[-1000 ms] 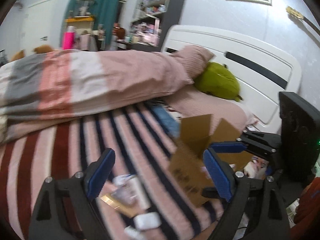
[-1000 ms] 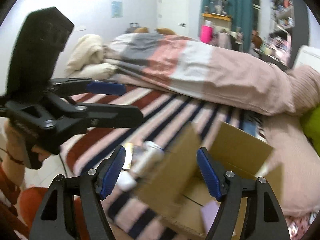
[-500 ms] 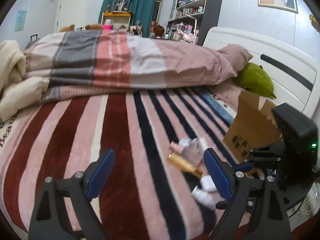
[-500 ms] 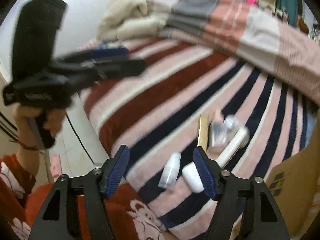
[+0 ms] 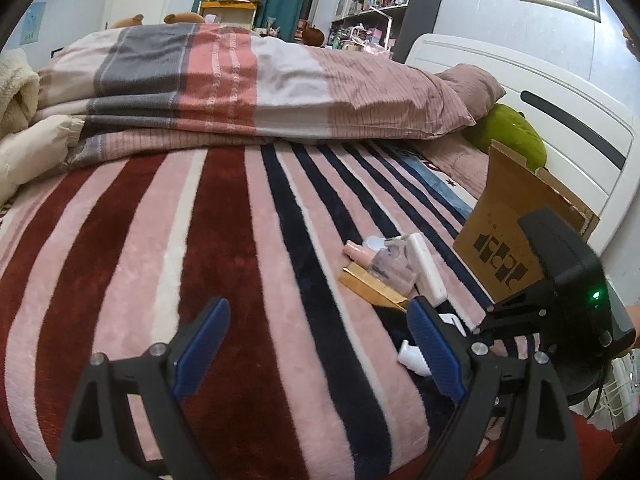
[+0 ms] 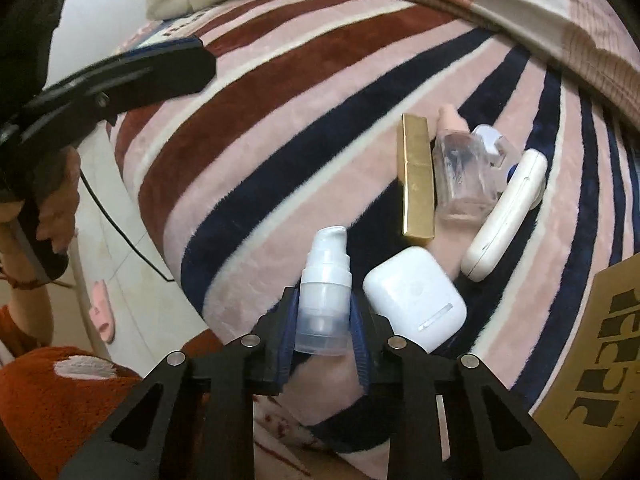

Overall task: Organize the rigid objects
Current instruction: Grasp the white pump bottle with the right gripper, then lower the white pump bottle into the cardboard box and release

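Observation:
Small items lie in a cluster on the striped blanket (image 6: 280,128). My right gripper (image 6: 324,320) is shut on a white pump bottle (image 6: 325,296) at the blanket's near edge. Beside it lie a white earbud case (image 6: 414,298), a gold box (image 6: 417,178), a clear glass bottle (image 6: 460,172), a pink bottle (image 6: 448,116) and a long white case (image 6: 506,216). An open cardboard box (image 6: 600,360) stands to the right. In the left wrist view my left gripper (image 5: 316,340) is open and empty over the blanket, left of the cluster (image 5: 392,268) and the box (image 5: 508,220).
A folded quilt (image 5: 240,80) lies across the far side of the bed. A green plush (image 5: 508,136) and pillow rest by the white headboard (image 5: 560,120). The floor with a pink slipper (image 6: 102,312) is below the bed's edge.
My right gripper came down to the bed's near edge and closed on the white pump bottle. The left gripper swung left over the blanket and stayed open.

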### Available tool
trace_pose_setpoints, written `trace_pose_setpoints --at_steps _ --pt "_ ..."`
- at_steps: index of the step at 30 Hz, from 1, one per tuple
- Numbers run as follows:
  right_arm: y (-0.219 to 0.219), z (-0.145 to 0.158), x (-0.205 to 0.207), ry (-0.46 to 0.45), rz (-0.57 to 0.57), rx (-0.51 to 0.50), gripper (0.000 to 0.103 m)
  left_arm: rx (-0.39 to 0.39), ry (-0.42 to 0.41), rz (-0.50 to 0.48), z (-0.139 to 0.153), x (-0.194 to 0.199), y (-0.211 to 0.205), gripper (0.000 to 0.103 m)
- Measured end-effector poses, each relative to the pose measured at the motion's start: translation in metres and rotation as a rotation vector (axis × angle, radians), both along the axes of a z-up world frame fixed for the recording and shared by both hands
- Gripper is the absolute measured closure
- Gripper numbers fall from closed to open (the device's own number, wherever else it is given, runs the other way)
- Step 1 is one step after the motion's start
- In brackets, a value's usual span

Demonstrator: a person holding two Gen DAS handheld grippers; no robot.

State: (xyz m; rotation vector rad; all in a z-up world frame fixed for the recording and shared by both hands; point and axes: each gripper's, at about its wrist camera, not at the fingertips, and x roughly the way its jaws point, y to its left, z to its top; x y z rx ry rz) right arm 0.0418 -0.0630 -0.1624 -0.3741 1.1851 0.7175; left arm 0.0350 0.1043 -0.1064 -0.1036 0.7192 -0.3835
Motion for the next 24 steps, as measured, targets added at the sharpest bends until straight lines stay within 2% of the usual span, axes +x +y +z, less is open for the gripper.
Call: trace_pose_setpoints --at_steps 4,9,11,13,19,24 --pt "0.000 0.018 -0.010 -0.072 0.010 0.030 0.083 -0.065 0.007 -0.065 0.009 0.001 -0.010 0.015" --pt "-0.007 0.061 -0.022 -0.209 0.026 0.128 0.083 -0.161 0.009 -0.155 0.035 0.004 -0.029 0.017" --pt "-0.013 0.080 -0.026 -0.276 0.027 0.172 0.083 -0.190 0.007 -0.190 0.047 0.006 -0.039 0.027" --pt "-0.020 0.099 -0.030 -0.331 0.025 0.217 0.083 -0.219 0.012 -0.217 0.059 0.010 -0.050 0.046" --pt "-0.054 0.137 -0.036 -0.456 -0.014 0.294 0.083 -0.202 -0.023 -0.304 0.100 0.018 -0.105 0.066" --pt "-0.102 0.154 -0.034 -0.511 -0.107 0.339 0.083 -0.141 -0.038 -0.364 0.123 0.030 -0.167 0.068"
